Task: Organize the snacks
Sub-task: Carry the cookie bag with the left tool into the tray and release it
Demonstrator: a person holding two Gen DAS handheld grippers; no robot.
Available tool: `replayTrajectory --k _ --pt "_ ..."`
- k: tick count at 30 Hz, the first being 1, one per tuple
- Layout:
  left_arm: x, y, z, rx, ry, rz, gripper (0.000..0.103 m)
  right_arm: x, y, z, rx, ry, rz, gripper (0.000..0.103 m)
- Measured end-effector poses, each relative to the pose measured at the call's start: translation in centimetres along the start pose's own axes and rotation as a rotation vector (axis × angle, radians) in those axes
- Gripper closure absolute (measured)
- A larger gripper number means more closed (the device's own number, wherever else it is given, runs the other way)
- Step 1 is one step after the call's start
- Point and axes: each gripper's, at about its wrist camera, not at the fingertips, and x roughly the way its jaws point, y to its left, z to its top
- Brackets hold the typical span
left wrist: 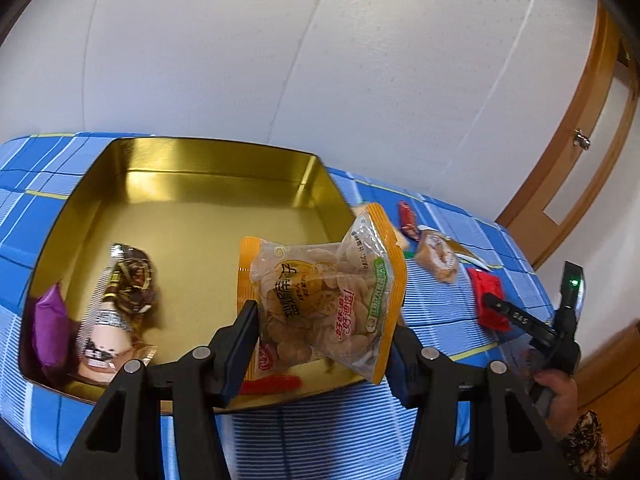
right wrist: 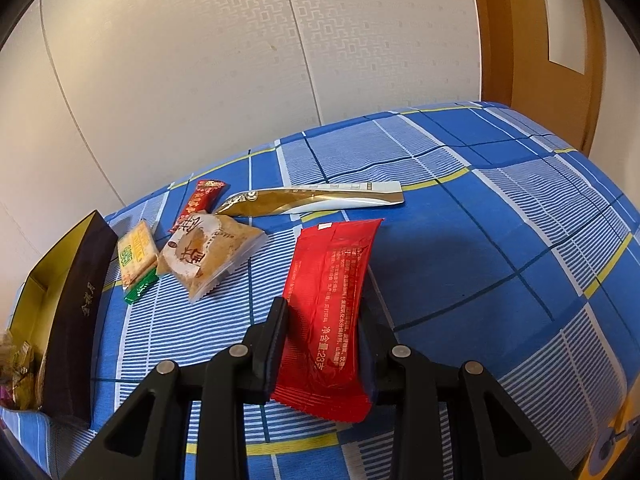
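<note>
My left gripper (left wrist: 322,336) is shut on a clear and orange bag of nuts (left wrist: 320,300) and holds it above the right front part of the gold tin box (left wrist: 192,168). In the box lie a purple packet (left wrist: 50,326), a brown and gold wrapped snack (left wrist: 120,300) and a red packet (left wrist: 272,385). My right gripper (right wrist: 322,340) is shut on a red snack packet (right wrist: 332,308), just above the blue checked cloth (right wrist: 460,248). The right gripper also shows in the left wrist view (left wrist: 496,304), to the right of the box.
On the cloth lie a pastry packet (right wrist: 208,252), a yellow cracker packet (right wrist: 138,254), a small green packet (right wrist: 140,286), a dark red packet (right wrist: 200,200) and a long gold sachet (right wrist: 312,199). The box's dark outer wall (right wrist: 80,316) stands at the left. A wall and wooden door (right wrist: 532,40) are behind.
</note>
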Motion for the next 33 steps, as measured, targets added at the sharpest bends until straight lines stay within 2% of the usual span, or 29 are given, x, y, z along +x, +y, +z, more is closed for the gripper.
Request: replayTrajectory --k 13,17,26,30,33 --pt "1.4 4.8 -0.3 -0.051 0.053 0.117 0.046 0.0 0.5 -0.1 -0.009 0.000 0.010 0.071" --pt "1.7 4.7 -0.4 -0.025 0.066 0.160 0.044 -0.1 0.6 -0.1 -0.012 -0.003 0.007 0.071" --pt "1.8 4.3 -0.8 0.016 0.052 0.189 0.044 -0.7 1.2 -0.7 -0.012 -0.018 0.032 0.071" --pt "2.6 4.7 -0.1 0.038 0.059 0.216 0.044 -0.9 1.8 -1.2 -0.022 -0.014 0.046 0.071" --pt "3.0 5.4 0.7 0.014 0.051 0.251 0.044 -0.8 2.2 -1.4 -0.032 -0.010 0.053 0.071"
